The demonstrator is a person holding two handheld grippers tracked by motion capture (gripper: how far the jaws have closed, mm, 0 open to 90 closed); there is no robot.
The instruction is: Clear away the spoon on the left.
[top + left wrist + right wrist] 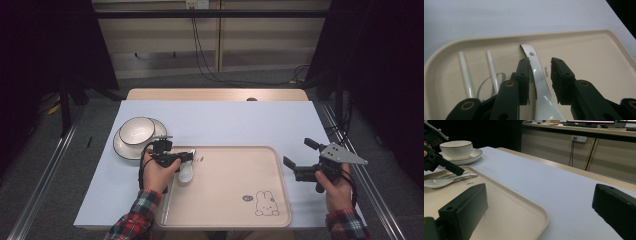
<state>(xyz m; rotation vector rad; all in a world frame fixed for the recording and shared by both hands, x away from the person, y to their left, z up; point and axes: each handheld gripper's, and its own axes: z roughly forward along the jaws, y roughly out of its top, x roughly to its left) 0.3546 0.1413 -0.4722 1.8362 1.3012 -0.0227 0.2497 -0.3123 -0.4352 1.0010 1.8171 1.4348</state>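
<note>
Your left gripper (pixel 539 80) fingers parted around the white spoon (pixel 537 82) handle on the tray (pixel 599 62), left pad touching it, right gripper (pixel 300 157) fingers spread wide, near the tray's right rim.

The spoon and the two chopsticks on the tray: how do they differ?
The spoon is broad and curved, with a small hole near its handle tip; the chopsticks are thin, straight rods. The spoon lies between the jaws of the left hand-held gripper; the chopsticks lie off to one side of it, untouched. The spoon has a dark edge line, the chopsticks are plain. Both are glossy white and rest on the beige tray.
</note>
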